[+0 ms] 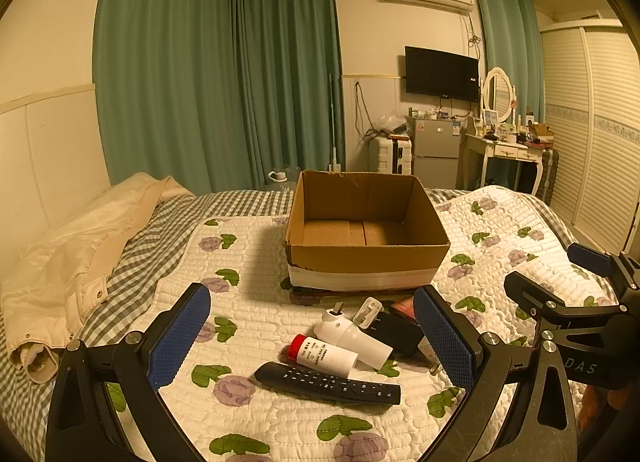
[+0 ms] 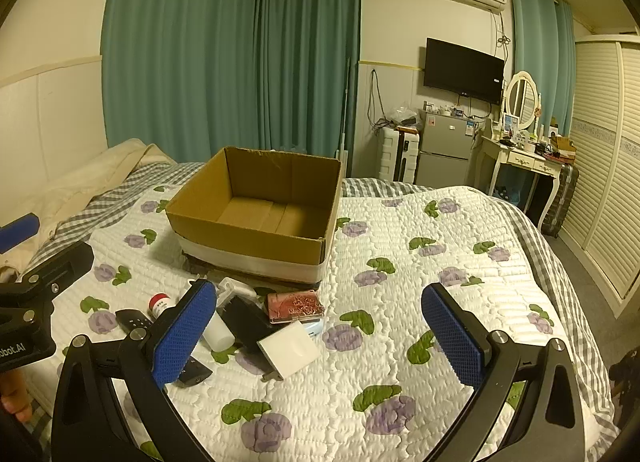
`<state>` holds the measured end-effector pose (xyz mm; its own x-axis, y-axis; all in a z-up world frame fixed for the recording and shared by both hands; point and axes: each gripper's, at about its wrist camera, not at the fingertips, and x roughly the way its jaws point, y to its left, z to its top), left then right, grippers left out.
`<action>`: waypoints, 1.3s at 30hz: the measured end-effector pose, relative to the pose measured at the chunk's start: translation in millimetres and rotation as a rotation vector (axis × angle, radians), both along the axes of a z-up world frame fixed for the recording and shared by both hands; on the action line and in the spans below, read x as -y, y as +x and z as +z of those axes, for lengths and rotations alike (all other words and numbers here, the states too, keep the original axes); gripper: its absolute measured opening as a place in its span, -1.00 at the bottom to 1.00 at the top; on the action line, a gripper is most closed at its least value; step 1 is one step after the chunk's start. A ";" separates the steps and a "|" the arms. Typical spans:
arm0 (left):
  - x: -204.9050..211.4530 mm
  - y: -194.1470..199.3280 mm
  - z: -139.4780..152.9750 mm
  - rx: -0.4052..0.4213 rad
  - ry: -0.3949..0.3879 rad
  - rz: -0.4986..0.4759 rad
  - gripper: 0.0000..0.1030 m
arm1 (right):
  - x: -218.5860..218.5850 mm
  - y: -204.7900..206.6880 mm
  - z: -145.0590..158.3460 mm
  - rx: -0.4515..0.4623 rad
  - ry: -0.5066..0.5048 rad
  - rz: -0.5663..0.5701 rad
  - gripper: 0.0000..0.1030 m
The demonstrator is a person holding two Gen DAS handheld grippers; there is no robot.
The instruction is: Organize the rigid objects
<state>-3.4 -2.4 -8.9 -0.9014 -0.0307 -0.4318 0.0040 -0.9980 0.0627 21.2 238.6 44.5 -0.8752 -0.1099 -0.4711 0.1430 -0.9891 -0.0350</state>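
One empty cardboard box sits on the quilt. Before it lie one remote, one red-capped bottle, and one pink case. Left gripper and right gripper: jaws spread wide, holding nothing.

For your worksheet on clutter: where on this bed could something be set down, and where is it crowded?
Free: the quilt right of the cardboard box, and the box's bare floor. Crowded: just in front of the box, where the remote control, red-capped bottle, black adapter and white square block cluster.
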 end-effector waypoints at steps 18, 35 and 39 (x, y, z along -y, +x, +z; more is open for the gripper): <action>8.3 -10.8 -11.3 0.029 0.012 0.030 1.00 | 0.7 -22.3 -15.3 0.073 0.054 0.072 1.00; 2.4 -57.1 -80.5 0.233 -0.050 0.054 1.00 | 21.5 -113.6 -122.0 0.481 0.075 0.284 0.13; -3.7 -65.3 -85.5 0.257 -0.054 0.030 1.00 | 17.9 -102.4 -105.9 0.428 0.078 0.297 0.06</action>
